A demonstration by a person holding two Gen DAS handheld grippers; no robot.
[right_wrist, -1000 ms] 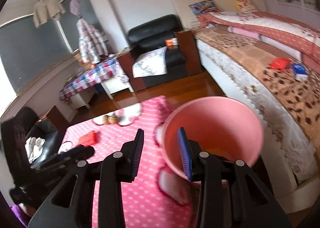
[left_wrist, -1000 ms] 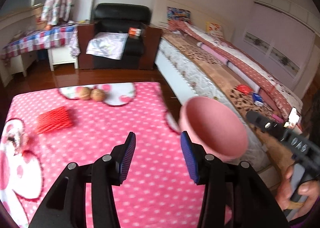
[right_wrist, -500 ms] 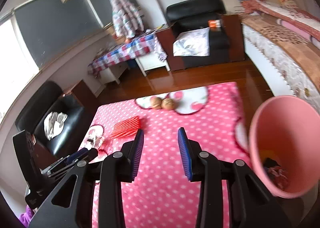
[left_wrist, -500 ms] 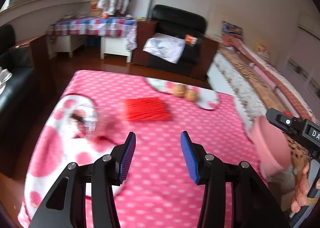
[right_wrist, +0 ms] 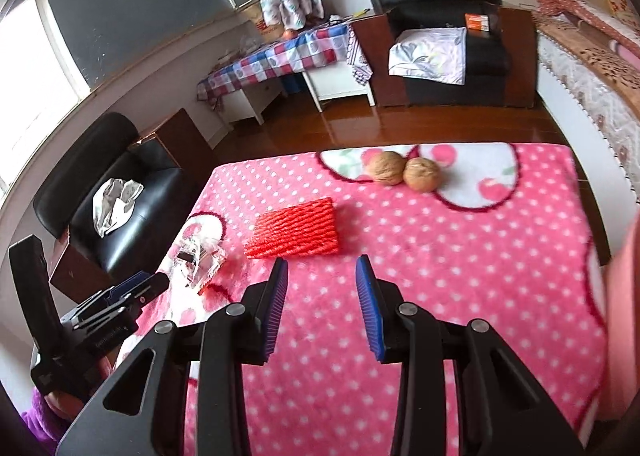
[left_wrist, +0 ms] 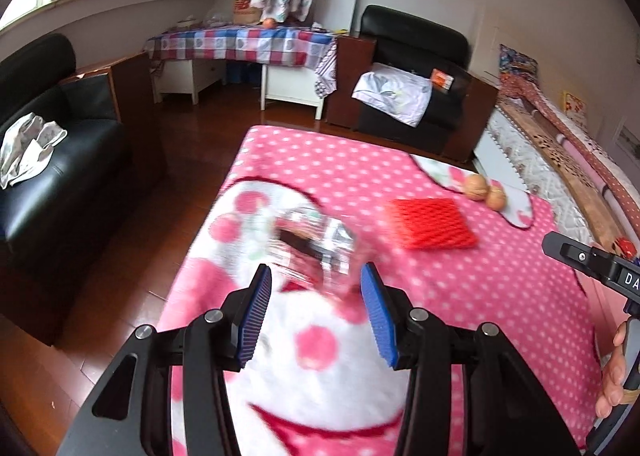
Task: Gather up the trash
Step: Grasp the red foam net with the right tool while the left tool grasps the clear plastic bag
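Left gripper (left_wrist: pixel 316 310): I have its jaws standing wide apart with nothing between the pads; it points down at the crumpled clear wrapper (left_wrist: pixel 310 246), which lies just ahead of the fingertips.
Right gripper (right_wrist: pixel 322 308): I see its jaws parted to a middling gap and empty, hanging over bare cloth near the red foam net.
Clear wrapper: it sits on the white patch of the pink dotted tablecloth (left_wrist: pixel 480 296), near the left edge of the table; in the right wrist view it shows beside the left tool (right_wrist: pixel 200 258). It is blurred here, so I cannot read its exact shape.
How I judge it handles: very light, thin, crinkly and slick; it should crush flat under the pads and could slide or spring away if nudged.
Where I would take it: across a raised fold in the middle, not a flat edge lying on the plush cloth.
Red foam net (right_wrist: pixel 296 234): soft, springy, light; any edge should do.
Two walnuts (right_wrist: pixel 404 172): hard, round, prone to roll; whether they count as trash I cannot tell.
Pink bin (right_wrist: pixel 624 316): only a blurred rim at the right edge.
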